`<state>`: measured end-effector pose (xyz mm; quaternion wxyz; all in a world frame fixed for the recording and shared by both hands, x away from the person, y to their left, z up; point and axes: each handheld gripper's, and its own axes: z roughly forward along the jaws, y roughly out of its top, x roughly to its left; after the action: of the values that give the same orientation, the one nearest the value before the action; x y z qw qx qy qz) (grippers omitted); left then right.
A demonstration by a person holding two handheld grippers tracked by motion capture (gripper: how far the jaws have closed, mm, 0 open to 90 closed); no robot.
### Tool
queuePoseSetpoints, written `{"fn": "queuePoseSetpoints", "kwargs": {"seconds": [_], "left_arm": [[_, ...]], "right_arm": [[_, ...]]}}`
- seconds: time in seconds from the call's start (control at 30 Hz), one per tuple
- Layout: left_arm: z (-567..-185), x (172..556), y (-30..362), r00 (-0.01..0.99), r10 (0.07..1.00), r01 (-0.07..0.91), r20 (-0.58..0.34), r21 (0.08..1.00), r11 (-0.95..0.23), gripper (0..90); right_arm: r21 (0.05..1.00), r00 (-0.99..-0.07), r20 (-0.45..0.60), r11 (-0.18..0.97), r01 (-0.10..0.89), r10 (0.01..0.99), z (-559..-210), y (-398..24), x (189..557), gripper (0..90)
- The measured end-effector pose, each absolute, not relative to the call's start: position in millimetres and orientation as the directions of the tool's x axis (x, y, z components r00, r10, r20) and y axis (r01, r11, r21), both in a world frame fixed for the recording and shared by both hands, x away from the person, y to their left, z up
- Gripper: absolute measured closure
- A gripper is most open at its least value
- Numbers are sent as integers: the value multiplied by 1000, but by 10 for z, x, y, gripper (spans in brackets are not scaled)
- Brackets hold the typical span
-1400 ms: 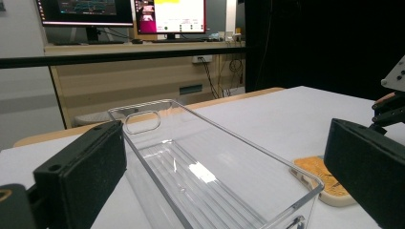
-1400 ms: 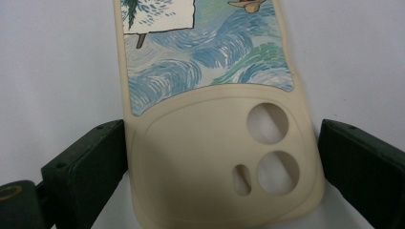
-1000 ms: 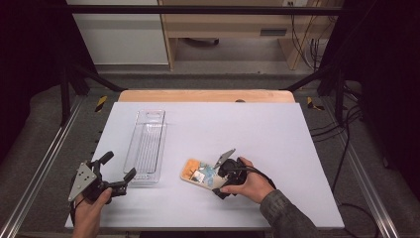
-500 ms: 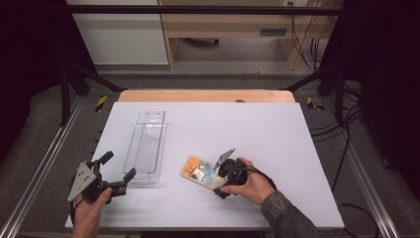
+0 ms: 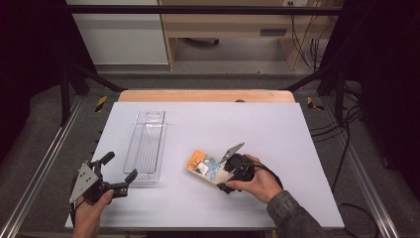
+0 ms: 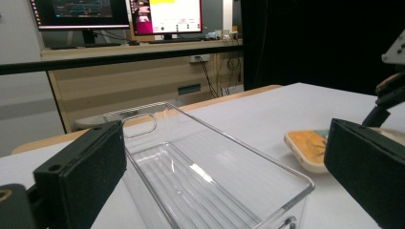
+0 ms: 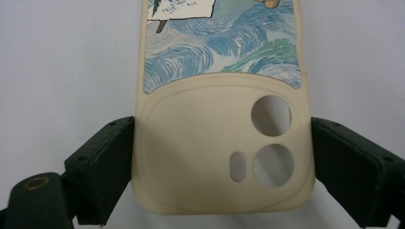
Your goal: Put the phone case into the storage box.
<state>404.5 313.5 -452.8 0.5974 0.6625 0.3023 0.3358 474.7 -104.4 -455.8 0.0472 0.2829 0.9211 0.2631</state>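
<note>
Right tool (image 5: 229, 174): jaws straddle the camera end of the case (image 7: 222, 157). They have just been closing a little, case between them. In the right gripper view we see both pads flush against the case's long edges, left pad touching, right pad touching or a hair off; we can't tell if they press yet. Tool points left and away across the table (image 5: 277, 129), the hand (image 5: 255, 182) behind it.

Case (image 5: 205, 166): cream, flat on the table, back side up, blue swirl print with an orange patch at the far end. Two round cutouts and a small slot sit between our pads. It lies right of the bin (image 5: 146, 144), near but apart.

Left tool (image 5: 116, 171): jaws wide apart, nothing in them, held just off the table's near left corner. In the left gripper view we look between the pads straight at the bin's near end (image 6: 210, 186).

Bin: clear plastic, long, ribbed floor, empty, long axis running away from us, handle cutout at the far end.

Beyond: wooden table edge (image 5: 203, 95), monitors (image 6: 119, 12) on a desk in the left gripper view.
</note>
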Motion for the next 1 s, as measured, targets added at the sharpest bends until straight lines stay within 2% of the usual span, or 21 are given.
{"fn": "queuePoseSetpoints", "kwargs": {"seconds": [0.5,1.0], "left_arm": [[-4285,4037,2826,635,745,-48,202,974,-223,3],[-3857,4462,2306,675,646,-96,356,911,-402,17]], "right_arm": [[508,-822,35,699,504,568,-4156,-1172,4854,120],[499,-823,18,708,499,567,-3776,-1156,5215,120]]}}
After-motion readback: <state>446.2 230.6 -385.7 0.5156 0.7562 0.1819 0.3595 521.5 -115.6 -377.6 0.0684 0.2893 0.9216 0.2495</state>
